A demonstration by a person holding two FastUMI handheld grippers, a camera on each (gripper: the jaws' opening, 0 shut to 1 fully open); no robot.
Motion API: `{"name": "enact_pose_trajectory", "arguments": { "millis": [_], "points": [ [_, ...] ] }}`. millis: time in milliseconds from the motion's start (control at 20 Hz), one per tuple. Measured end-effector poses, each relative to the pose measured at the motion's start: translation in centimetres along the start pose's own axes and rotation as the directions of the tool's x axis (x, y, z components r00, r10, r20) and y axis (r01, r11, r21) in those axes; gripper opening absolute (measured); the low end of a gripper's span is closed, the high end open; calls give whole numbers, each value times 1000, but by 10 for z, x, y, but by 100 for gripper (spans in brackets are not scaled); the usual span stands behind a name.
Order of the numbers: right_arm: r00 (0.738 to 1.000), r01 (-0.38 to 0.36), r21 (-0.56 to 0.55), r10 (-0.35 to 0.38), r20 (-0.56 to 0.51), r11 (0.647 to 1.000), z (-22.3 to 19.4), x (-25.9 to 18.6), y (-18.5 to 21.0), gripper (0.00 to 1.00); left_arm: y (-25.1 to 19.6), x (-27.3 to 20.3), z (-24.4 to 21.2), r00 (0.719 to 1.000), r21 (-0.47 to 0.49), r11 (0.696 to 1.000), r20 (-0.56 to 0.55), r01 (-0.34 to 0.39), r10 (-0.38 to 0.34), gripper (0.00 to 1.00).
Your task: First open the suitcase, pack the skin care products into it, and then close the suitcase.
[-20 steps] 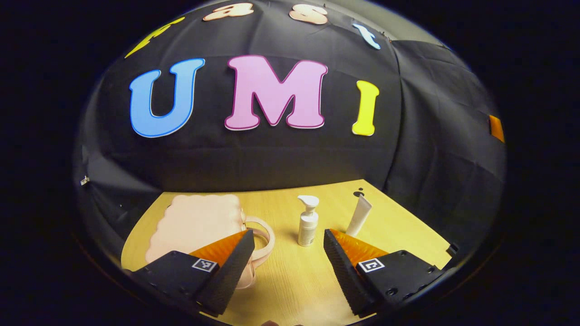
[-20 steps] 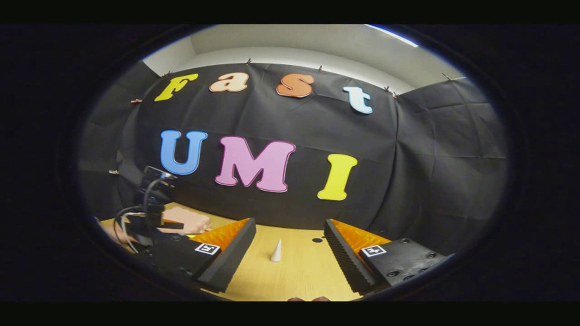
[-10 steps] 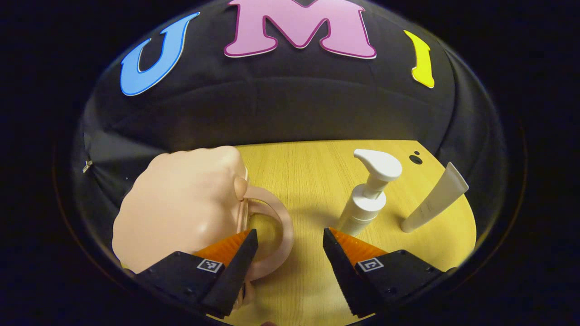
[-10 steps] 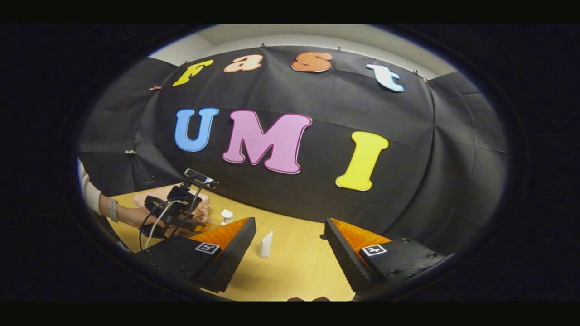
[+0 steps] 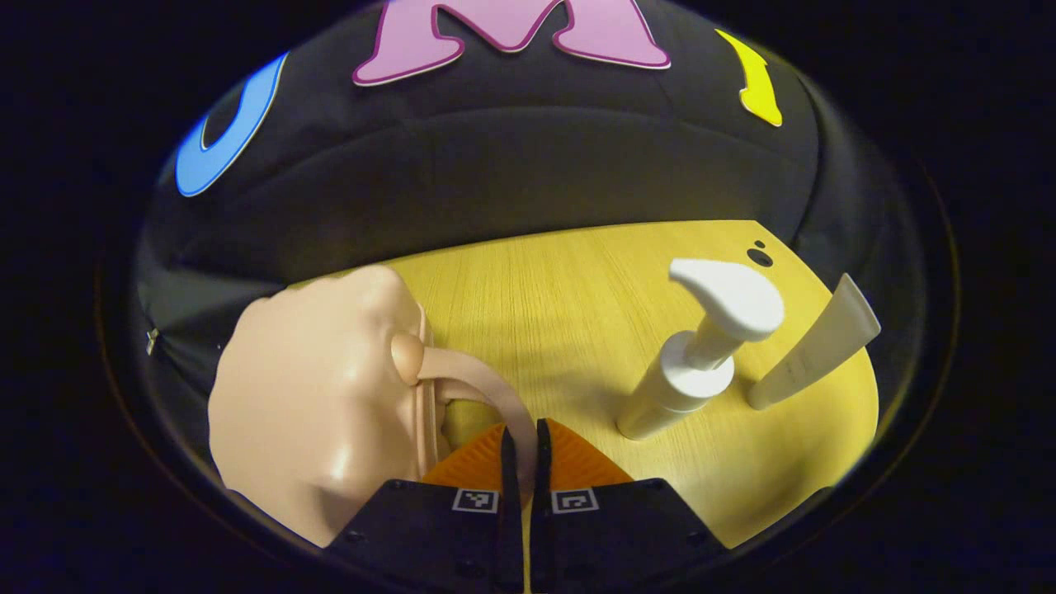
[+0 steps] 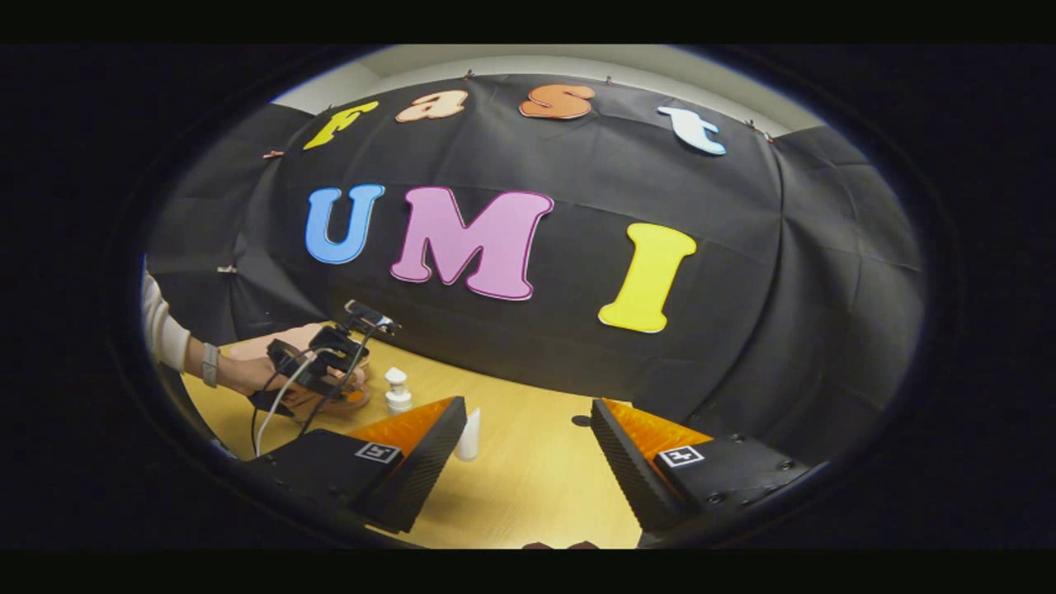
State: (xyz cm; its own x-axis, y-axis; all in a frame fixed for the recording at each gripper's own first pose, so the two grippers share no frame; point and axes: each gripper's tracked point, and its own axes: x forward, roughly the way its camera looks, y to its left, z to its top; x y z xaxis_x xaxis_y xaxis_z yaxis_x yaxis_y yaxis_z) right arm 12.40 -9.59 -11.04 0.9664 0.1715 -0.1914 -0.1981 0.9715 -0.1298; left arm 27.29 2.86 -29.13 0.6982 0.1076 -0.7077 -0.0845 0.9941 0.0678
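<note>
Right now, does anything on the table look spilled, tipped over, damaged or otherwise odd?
Nothing stands out. The pink suitcase lies closed, the left gripper shut on its handle. The pump bottle and tube stand upright, apart, unspilled.

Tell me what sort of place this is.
Likely a staged recording booth, not a home: black cloth wall behind a bare wooden table, with just a small pink suitcase, a pump bottle and a tube set out.
</note>
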Motion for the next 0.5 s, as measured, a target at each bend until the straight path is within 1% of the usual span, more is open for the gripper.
{"name": "enact_pose_trajectory", "arguments": {
  "millis": [100,150,200,250,350,500],
  "points": [
    [1000,8,-14,-8,4,1000,4,3,8,96,5,-20,16,999,-15,999,11,30,-30,8],
    [1000,10,-22,-10,10,1000,8,4,15,97,12,-47,31,996,-45,996,35,83,-81,8],
    [1000,7,-26,-6,11,1000,10,7,21,97,22,-64,42,994,-45,994,54,100,-97,8],
    [1000,3,-29,-3,12,1000,12,10,29,97,40,-84,52,992,-34,994,77,106,-103,9],
    [1000,-5,-27,6,20,1000,19,14,44,98,72,-121,70,989,-15,995,113,95,-93,8],
    [999,-29,-4,29,28,1000,28,21,69,96,140,-174,91,983,-31,996,166,87,-81,8]
  ]
}}
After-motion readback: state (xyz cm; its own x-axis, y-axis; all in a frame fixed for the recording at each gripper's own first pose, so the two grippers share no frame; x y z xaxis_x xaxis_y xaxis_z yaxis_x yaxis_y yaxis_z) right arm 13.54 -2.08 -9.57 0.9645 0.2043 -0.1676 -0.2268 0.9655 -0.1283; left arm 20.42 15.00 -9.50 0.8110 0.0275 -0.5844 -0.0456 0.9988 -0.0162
